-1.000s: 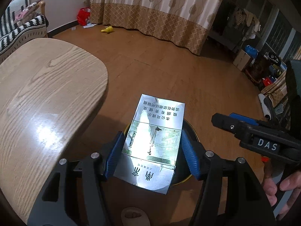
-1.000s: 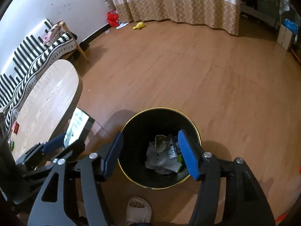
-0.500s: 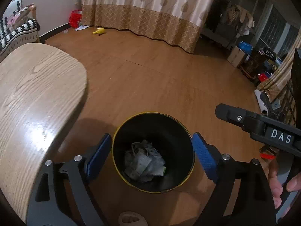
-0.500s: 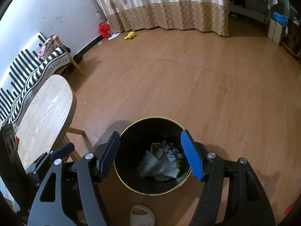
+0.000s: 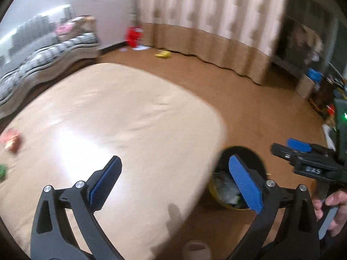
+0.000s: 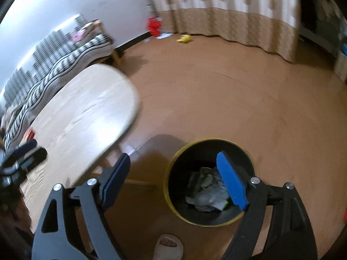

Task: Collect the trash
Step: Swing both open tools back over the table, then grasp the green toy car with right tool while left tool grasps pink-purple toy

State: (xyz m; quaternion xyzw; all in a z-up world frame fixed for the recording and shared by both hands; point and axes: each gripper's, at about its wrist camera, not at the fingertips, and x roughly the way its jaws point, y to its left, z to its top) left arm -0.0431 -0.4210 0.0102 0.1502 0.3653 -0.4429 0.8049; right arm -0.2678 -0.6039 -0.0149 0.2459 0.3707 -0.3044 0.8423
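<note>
A black bin with a yellow rim (image 6: 171, 169) stands on the floor by the table and holds crumpled trash (image 6: 206, 192); it also shows in the left wrist view (image 5: 258, 158). My left gripper (image 5: 173, 182) is open and empty, over the table's right edge. My right gripper (image 6: 173, 179) is open and empty, above the bin's left side; it also shows in the left wrist view (image 5: 292, 149). A small red item (image 5: 10, 140) and a green item (image 5: 2, 171) lie at the table's far left.
The light wooden table (image 5: 108, 119) has a rounded end next to the bin. A striped sofa (image 6: 54, 65) stands behind it. A red bag (image 6: 154, 25) and a yellow toy (image 6: 184, 39) lie by the curtain. A slippered foot (image 6: 168, 246) is near the bin.
My left gripper opened and let the silver cigarette carton fall into the bin, then swung left over the table. My right gripper stayed open and shifted a little left of the bin.
</note>
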